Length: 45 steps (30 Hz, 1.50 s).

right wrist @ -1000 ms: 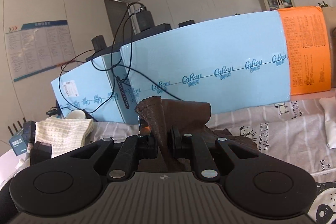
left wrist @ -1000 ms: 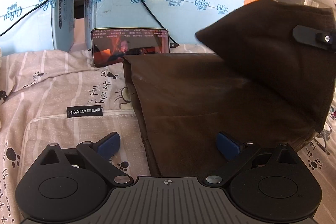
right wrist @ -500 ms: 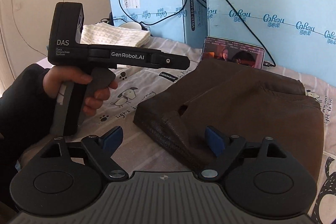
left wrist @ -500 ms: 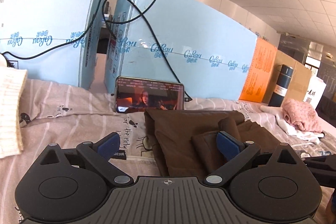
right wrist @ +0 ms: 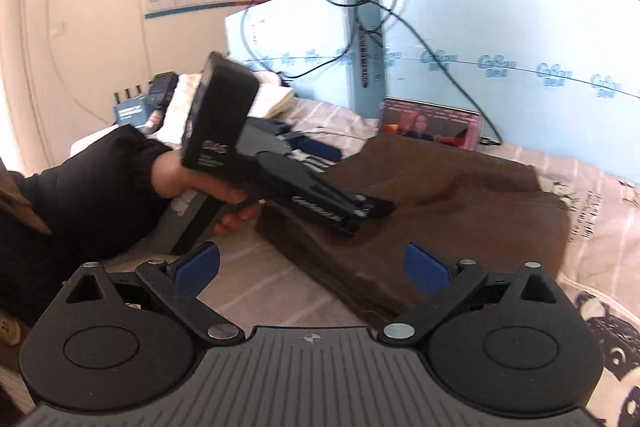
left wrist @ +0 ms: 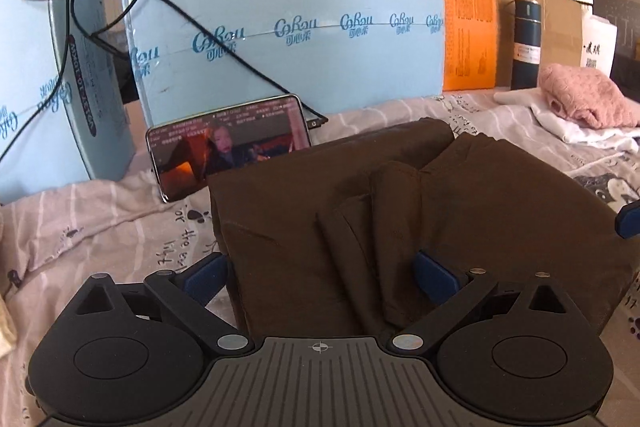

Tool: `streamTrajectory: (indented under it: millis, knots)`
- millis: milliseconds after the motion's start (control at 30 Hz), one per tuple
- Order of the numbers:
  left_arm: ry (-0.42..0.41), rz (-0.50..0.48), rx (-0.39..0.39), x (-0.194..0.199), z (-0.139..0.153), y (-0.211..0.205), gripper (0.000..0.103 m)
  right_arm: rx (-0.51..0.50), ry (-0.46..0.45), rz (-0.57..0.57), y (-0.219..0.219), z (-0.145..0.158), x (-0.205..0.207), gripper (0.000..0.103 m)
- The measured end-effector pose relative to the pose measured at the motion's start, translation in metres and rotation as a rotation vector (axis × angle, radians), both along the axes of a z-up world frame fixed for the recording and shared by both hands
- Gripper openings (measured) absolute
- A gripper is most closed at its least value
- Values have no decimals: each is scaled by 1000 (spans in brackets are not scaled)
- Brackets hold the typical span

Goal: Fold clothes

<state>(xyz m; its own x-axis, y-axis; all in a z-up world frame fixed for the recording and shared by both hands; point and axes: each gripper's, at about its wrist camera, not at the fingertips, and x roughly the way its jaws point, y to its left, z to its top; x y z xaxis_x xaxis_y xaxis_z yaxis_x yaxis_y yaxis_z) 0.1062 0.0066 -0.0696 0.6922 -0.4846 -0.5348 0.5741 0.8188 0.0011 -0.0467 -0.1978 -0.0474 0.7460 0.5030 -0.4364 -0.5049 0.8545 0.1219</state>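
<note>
- Holding my left gripper [left wrist: 320, 273] spread wide, low over the folded brown garment [left wrist: 420, 203] lying on the bed [left wrist: 100, 223].
- Keeping my right gripper [right wrist: 312, 265] wide apart, gripping nothing.

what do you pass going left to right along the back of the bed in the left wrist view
Phone propped against the light blue box → orange panel → dark blue flask → pink sweater. The folded brown garment lies in front of them, nearer the camera.
</note>
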Motion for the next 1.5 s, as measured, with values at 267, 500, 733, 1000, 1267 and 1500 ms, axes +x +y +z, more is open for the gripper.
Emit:
streamTrajectory:
  millis: [267,500,733,1000,1267,1500]
  knots:
    - [298,137,-281,15,3,53,101,205,212,-389,-71,-23,45,100]
    - [487,14,-544,28,-18,55,102,404,296,-389,-76,-37,70,99]
    - [395,-1,-526,12,-20,43,69,394,273,-481,-74,-35,71,54]
    - [306,20,-519,-1,-7,53,23,441,188,-430,-64,-12,54,23]
    - [140,88,-545,-33,22,103,22,433,102,-257,-16,30,56,21]
    - [-9,248,-584,-49,45,170,22,426,61,-69,53,61,95,20]
